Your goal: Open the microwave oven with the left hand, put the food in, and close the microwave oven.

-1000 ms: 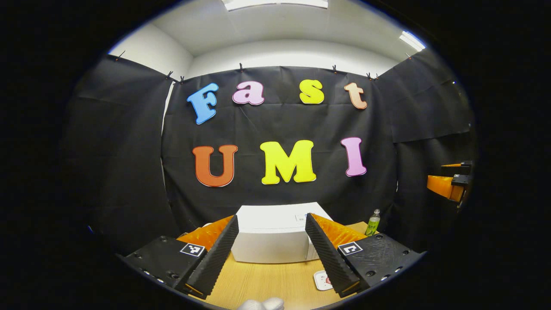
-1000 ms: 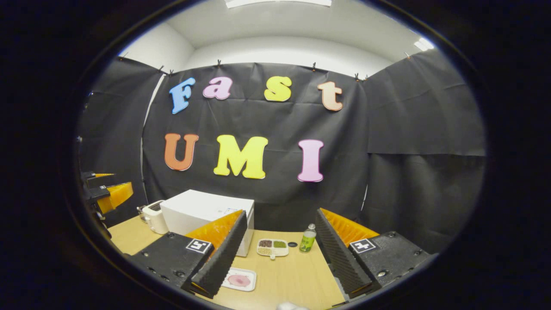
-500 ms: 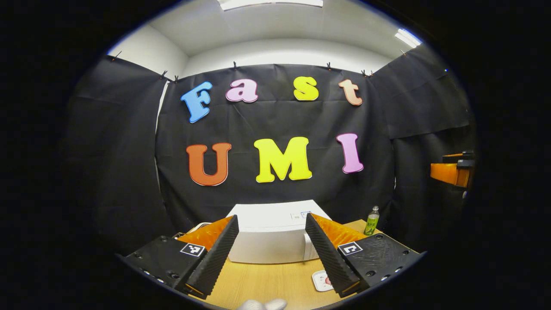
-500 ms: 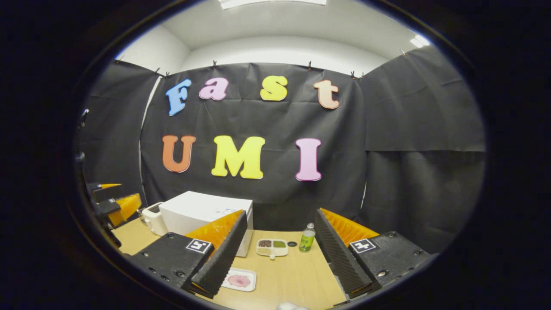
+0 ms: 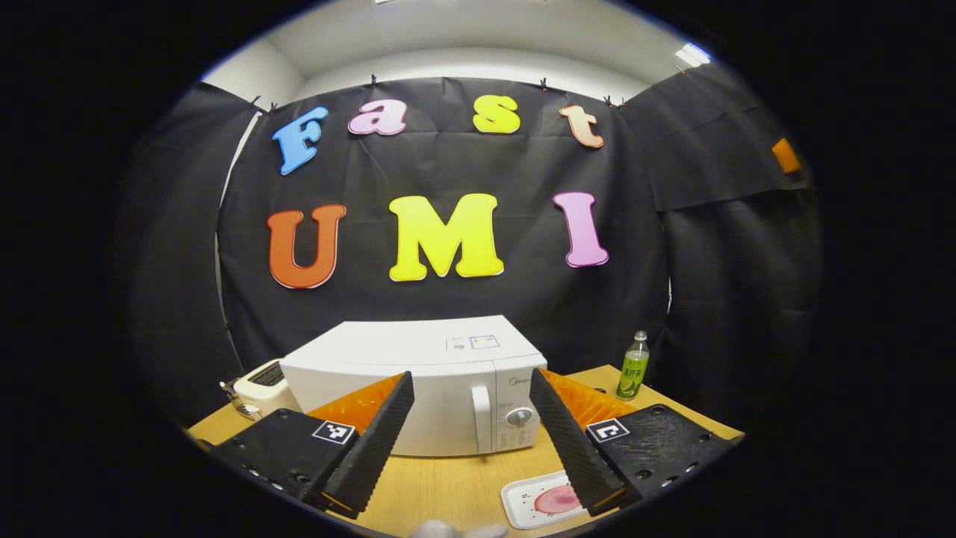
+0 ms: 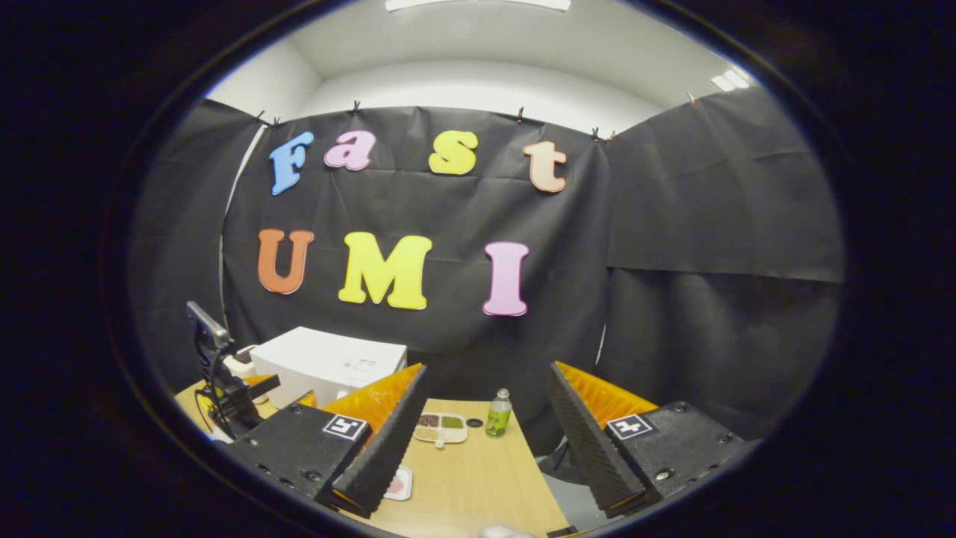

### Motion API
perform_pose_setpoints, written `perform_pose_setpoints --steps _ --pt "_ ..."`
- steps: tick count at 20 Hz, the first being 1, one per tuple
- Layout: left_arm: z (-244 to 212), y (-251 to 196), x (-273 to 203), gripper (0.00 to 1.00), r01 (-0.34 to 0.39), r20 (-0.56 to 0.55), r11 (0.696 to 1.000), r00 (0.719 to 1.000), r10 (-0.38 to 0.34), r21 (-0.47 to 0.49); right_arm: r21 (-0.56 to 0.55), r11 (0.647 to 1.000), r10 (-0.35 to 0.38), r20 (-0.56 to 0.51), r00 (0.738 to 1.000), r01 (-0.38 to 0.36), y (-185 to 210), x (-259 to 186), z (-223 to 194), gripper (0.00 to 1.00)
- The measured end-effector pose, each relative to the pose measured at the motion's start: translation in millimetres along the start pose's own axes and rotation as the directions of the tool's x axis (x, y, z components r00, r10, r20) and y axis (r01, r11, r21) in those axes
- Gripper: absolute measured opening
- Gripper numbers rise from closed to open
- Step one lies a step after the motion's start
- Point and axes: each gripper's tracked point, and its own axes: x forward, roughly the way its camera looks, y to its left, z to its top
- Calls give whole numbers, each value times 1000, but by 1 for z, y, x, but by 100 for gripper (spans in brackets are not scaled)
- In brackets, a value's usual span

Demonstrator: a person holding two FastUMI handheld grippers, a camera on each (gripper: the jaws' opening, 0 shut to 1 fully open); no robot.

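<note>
The white microwave (image 5: 418,373) stands on the wooden table (image 5: 448,486) with its door closed, its handle (image 5: 482,407) and knob (image 5: 519,417) facing me. My left gripper (image 5: 470,448) hovers open in front of it, a short way off, holding nothing. A white tray with pink food (image 5: 541,501) lies on the table before the microwave's right corner, partly behind my right-hand finger. In the right gripper view, my right gripper (image 6: 485,441) is open and empty above the table, the microwave (image 6: 328,362) is to its left and the food tray (image 6: 401,482) peeks out beside its left finger.
A green bottle (image 5: 633,366) stands right of the microwave, a white toaster (image 5: 258,381) on its left. A divided dish of grains (image 6: 439,427) and a small dark cap (image 6: 474,422) lie near the bottle (image 6: 498,412). The other gripper's body (image 6: 224,381) shows at far left. The table's right edge (image 6: 541,478) drops off.
The left gripper has dropped lower and come nearer, so the microwave's front, handle and knob now show. The right gripper has swung to the right, away from the microwave.
</note>
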Motion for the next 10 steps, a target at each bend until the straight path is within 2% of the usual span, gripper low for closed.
perform_pose_setpoints --steps 1,2,3,4,5,6,7,10 --pt "-11 -4 13 96 -1 -7 1000 1000 1 0 -2 1000 -11 -9 1000 11 -4 0 -1 94" --pt "-22 -8 25 96 1 -29 1000 1000 -1 -4 -6 1000 -21 -16 1000 21 -7 1 -2 94" --pt "-33 -11 38 96 -1 -46 1000 999 0 -11 -12 999 -31 -24 999 31 -10 2 -5 100" --pt "-43 -13 49 96 -7 -63 1000 998 6 -16 -21 999 -41 -33 999 40 -12 3 -6 94" --pt "-53 -14 60 96 -13 -75 1000 997 12 -14 -30 998 -50 -39 998 48 -15 2 -8 94" --pt "-63 -13 71 96 -22 -94 1000 995 21 -7 -41 997 -63 -46 997 61 -18 1 -9 100" --pt "-73 -13 80 96 -26 -105 1000 994 26 6 -45 997 -71 -50 996 69 -20 2 -11 94" --pt "-99 -6 100 95 -45 -132 998 990 49 37 -54 995 -84 -58 995 81 -20 3 -13 94"
